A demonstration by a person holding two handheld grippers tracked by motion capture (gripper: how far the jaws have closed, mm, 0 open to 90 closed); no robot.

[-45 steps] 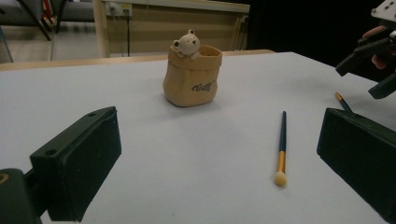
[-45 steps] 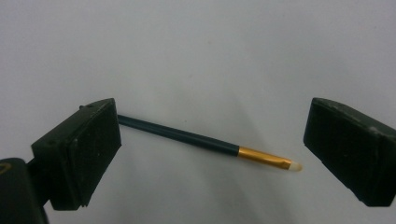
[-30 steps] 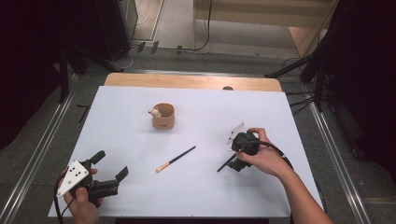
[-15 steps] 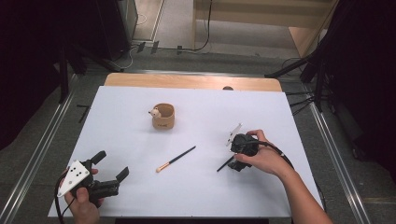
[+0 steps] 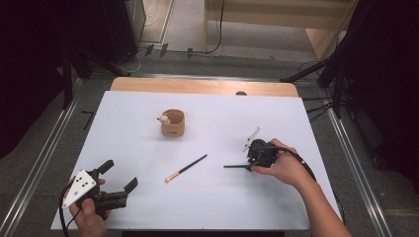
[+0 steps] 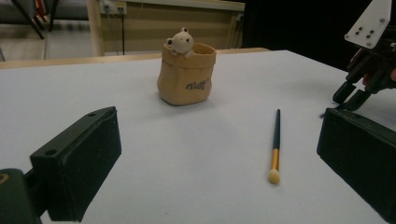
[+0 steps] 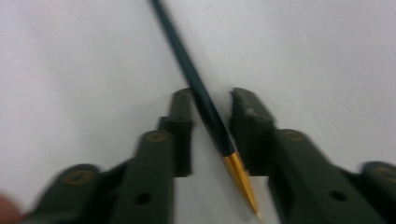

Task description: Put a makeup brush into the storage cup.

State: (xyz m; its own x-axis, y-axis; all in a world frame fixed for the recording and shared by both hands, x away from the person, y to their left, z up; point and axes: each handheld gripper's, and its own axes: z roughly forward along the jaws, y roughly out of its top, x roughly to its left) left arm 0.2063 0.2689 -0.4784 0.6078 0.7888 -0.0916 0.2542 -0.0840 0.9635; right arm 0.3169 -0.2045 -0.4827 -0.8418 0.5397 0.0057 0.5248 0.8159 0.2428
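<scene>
Smooth white table (image 5: 207,207) | right gripper (image 7: 210,119) closing — slim dark brush (image 7: 196,88) between

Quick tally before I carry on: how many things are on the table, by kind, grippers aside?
Brushes: 2 (loose brush mid-table, dark brush in the right gripper)
Bear pot: 1
Total: 3
</scene>
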